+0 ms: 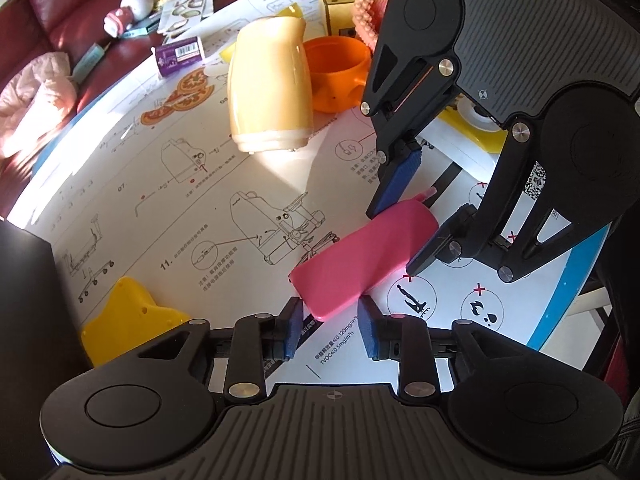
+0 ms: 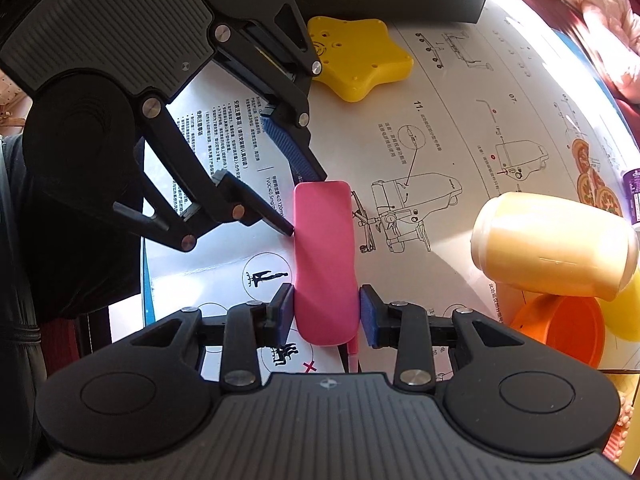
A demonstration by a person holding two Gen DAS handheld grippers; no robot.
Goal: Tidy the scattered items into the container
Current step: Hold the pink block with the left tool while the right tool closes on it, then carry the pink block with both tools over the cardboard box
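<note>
Right wrist view: your right gripper [image 2: 326,312] clenched the pink case [image 2: 325,256]; left gripper [image 1: 330,330], released at 12 o'clock, risked knocking it loose.

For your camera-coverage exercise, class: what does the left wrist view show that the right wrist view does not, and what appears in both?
Only the left wrist view shows the red leather sofa, the pink-and-white doll and the yellow cardboard box.

Only the right wrist view shows the paragraphs of printed safety text on the sheet.

Both show the pink oblong case with a gripper at each end, the left gripper and right gripper, the cream plastic jug, the orange plastic cup and the yellow star-shaped block.
</note>
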